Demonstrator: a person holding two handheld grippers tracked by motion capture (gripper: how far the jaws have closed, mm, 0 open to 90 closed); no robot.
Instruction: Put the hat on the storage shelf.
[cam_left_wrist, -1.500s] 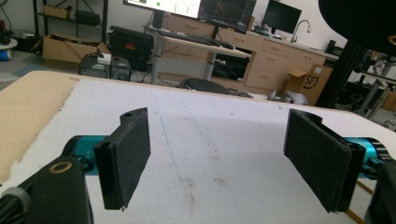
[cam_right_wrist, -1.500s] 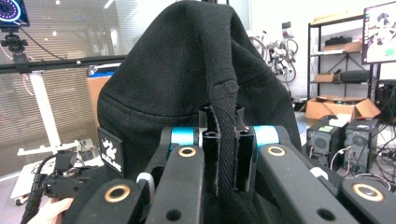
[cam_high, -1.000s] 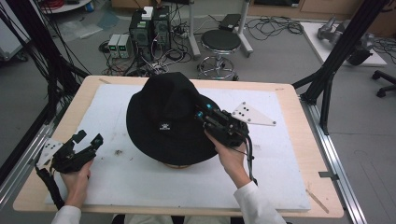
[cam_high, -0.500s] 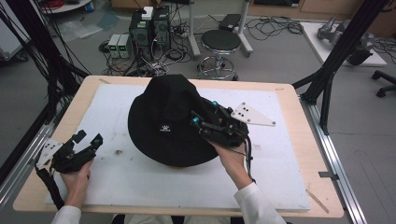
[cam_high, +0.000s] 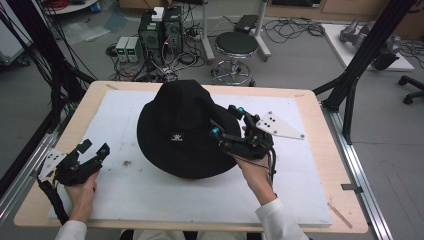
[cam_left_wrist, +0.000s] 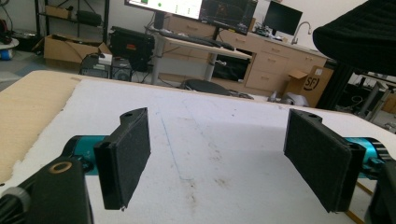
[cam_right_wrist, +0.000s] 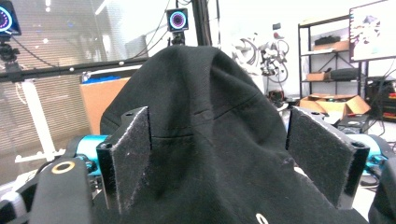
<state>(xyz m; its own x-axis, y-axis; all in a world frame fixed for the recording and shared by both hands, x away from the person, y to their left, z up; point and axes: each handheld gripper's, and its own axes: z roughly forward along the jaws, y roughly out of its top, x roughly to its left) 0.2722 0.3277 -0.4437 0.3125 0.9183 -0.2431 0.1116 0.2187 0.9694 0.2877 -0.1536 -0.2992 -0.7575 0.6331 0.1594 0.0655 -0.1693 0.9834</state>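
Right gripper (cam_high: 226, 121) just spread wide, felt pads off soft black bucket hat (cam_high: 187, 127) (domed crown, floppy brim).

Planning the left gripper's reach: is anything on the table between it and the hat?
Nothing visible. Between the open left gripper and the hat lies only bare white board with a few small stains.

The black cloth bucket hat (cam_high: 187, 131) looks matt and soft, with stitched seams. It lies on a white, slightly grubby, matt foam-like mat (cam_high: 150, 195) over a pale wooden tabletop (cam_high: 87, 102). The gripper pads (cam_right_wrist: 133, 149) are black, coarse and felt-like.
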